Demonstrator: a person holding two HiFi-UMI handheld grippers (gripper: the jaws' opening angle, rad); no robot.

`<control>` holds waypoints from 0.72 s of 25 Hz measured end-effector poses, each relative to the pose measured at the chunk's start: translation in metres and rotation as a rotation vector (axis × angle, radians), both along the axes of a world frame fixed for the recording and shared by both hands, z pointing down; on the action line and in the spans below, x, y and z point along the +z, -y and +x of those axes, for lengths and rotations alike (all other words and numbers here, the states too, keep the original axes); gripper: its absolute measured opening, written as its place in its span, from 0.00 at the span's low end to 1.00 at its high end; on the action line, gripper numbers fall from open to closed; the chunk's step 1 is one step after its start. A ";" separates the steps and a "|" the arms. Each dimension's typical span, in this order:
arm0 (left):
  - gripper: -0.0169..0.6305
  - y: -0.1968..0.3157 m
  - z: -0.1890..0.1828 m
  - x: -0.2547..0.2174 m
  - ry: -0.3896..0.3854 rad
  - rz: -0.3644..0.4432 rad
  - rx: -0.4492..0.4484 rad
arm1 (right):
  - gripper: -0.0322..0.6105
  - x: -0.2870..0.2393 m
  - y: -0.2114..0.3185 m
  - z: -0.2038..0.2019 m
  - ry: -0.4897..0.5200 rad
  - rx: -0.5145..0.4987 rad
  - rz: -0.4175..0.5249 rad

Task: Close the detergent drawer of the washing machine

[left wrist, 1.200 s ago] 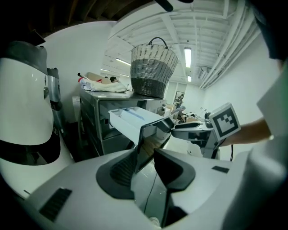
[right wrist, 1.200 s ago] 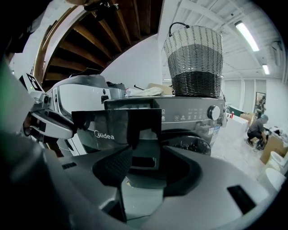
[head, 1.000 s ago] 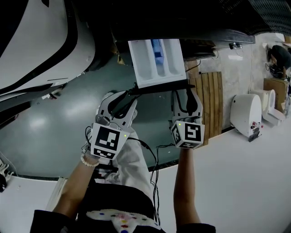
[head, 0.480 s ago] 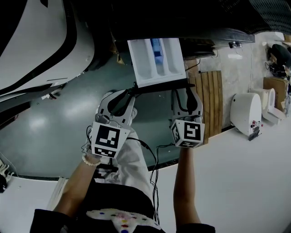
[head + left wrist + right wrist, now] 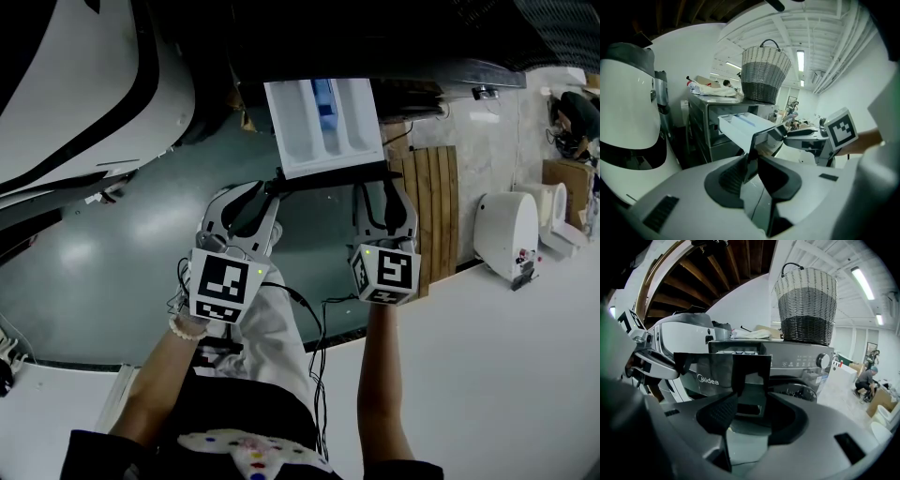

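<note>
We see the detergent drawer (image 5: pixel 323 127) pulled well out of the washing machine (image 5: pixel 801 362). Its white tray is open to view from above, with a blue insert in the middle compartment. The drawer's dark front panel (image 5: pixel 333 175) runs across its near end, and both grippers are at that panel, one at each end.

The left gripper (image 5: pixel 272 190) is at the panel's left end. In the left gripper view, the thin edge of the panel stands upright between its jaws, close against the ribbed pad on the left. These jaws have just been opening, and they are now partly apart. The angle is awkward, but the pads seem to sit loosely around the edge rather than pinching it.

The right gripper (image 5: pixel 384 187) reaches the panel's right end. In the right gripper view its jaws stand clearly apart and hold nothing. The broad dark face of the panel fills the gap beyond the tips, and it is much wider than the opening.

A striped woven basket (image 5: pixel 808 305) stands on top of the machine. On the grey floor (image 5: pixel 141 234) to the right of the drawer lies a slatted wooden board (image 5: pixel 436 211).
</note>
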State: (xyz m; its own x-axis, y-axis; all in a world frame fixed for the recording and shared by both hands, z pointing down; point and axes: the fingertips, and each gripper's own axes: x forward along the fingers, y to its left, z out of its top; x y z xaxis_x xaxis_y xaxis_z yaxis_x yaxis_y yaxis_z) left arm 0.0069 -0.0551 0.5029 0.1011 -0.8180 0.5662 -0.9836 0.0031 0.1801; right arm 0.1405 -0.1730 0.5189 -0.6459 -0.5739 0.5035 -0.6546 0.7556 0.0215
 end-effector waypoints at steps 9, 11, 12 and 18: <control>0.18 0.002 -0.003 -0.001 0.016 -0.006 -0.013 | 0.36 0.000 0.002 -0.002 -0.002 0.011 -0.003; 0.18 0.003 -0.004 -0.001 0.024 -0.004 -0.007 | 0.36 0.000 0.003 -0.004 0.004 0.013 -0.003; 0.18 0.004 -0.005 -0.001 0.030 -0.004 -0.003 | 0.36 0.000 0.004 -0.004 0.006 0.013 -0.003; 0.18 0.006 -0.006 0.000 0.054 -0.012 0.004 | 0.36 0.001 0.005 -0.006 0.006 0.015 -0.006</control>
State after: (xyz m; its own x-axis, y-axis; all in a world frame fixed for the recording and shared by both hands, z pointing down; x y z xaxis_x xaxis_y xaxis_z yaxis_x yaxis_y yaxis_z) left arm 0.0010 -0.0612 0.5029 0.0734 -0.8108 0.5807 -0.9919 0.0011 0.1269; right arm 0.1343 -0.1785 0.5196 -0.6405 -0.5802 0.5031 -0.6657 0.7461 0.0128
